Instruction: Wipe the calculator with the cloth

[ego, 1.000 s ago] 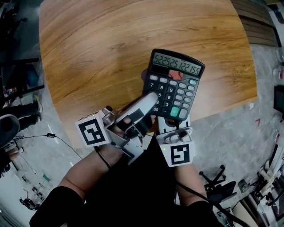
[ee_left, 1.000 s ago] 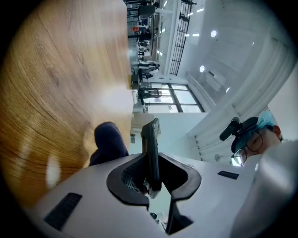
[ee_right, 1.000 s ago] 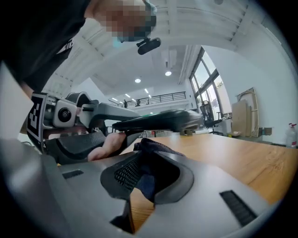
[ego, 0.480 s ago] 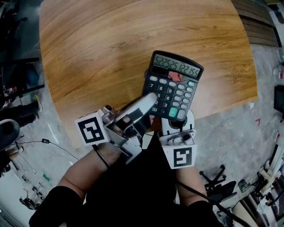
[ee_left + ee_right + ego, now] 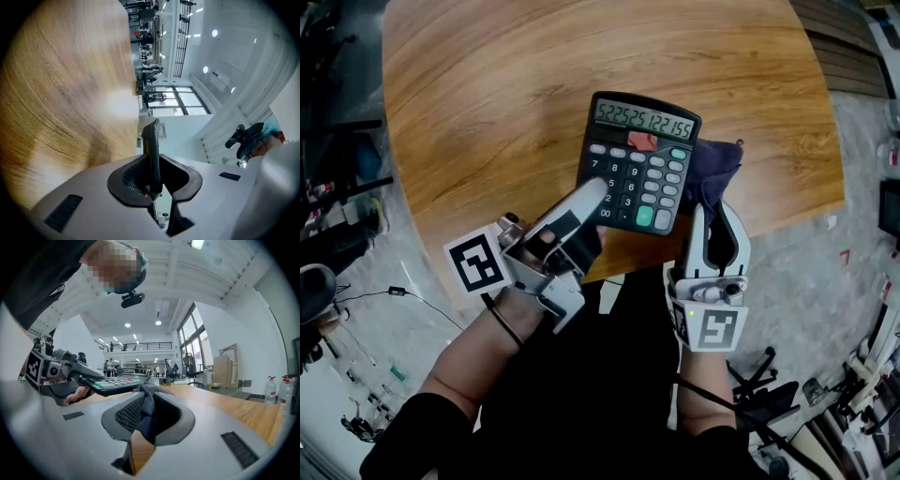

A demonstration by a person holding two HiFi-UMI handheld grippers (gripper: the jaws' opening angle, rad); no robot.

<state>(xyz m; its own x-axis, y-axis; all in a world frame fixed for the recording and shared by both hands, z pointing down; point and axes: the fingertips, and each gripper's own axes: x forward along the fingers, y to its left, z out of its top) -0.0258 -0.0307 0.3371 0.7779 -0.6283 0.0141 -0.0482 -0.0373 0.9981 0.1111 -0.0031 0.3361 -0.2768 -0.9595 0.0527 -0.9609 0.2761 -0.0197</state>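
Note:
A black calculator [image 5: 639, 161] with a lit display is held above the wooden table [image 5: 506, 84], tilted. My left gripper [image 5: 592, 195] is shut on its lower left corner. In the left gripper view the calculator [image 5: 151, 150] stands edge-on between the pads. To its right, my right gripper [image 5: 715, 212] is shut on a dark blue cloth [image 5: 712, 169]. The cloth bunches up against the calculator's right edge. In the right gripper view the cloth [image 5: 146, 404] fills the jaws, with the calculator [image 5: 115, 380] and the left gripper [image 5: 56, 373] just beyond it.
The table's curved front edge [image 5: 769, 225] runs just beneath both grippers. Grey floor with cables [image 5: 403, 287] lies at the left and a chair base [image 5: 759, 380] at the lower right. Two bottles [image 5: 276, 392] stand far right.
My right gripper has swung out from below the calculator to its right side, and the cloth now shows there. The calculator and left gripper shifted slightly left and up the picture.

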